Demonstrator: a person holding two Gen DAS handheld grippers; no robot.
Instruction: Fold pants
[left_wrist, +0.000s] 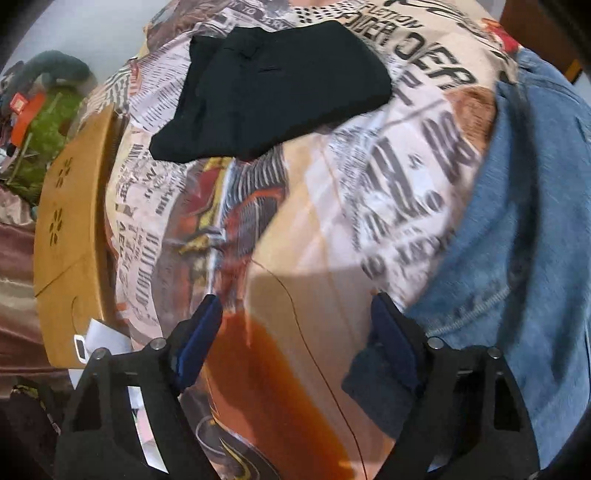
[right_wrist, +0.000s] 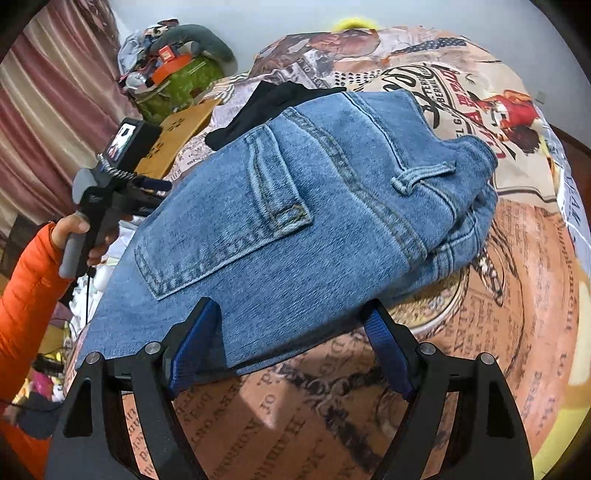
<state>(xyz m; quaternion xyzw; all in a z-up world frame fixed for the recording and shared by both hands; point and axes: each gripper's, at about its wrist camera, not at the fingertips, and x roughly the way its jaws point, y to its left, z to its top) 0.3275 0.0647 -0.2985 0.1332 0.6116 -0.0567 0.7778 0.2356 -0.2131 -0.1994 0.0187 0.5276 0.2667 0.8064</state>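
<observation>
Left tool (left_wrist: 295, 325): wide open, holding nothing — above the bedsheet (left_wrist: 303, 221).
Right tool (right_wrist: 291, 325): wide open (empty), at the jeans' near edge.
Jeans (right_wrist: 314, 206): folded on the bed.

Jeans (right_wrist: 295, 206) on bedsheet (right_wrist: 480, 332); folded pants (left_wrist: 273, 99) behind (touching?), board (left_wrist: 70, 236) left.

Jeans (right_wrist: 295, 206): blue denim at centre frame, coarse twill weave, matt, raised stitched seams.
Black garment (left_wrist: 273, 96): smooth dark cloth, upper middle, no sheen.
Bedsheet (left_wrist: 314, 229): printed cloth, soft and matt (newsprint pattern).
Board (left_wrist: 70, 236): left edge, tan, looks like wood or card, dull finish.
Right gripper (right_wrist: 293, 332): matt black plastic arms, blue ribbed pads, metal pins.
</observation>
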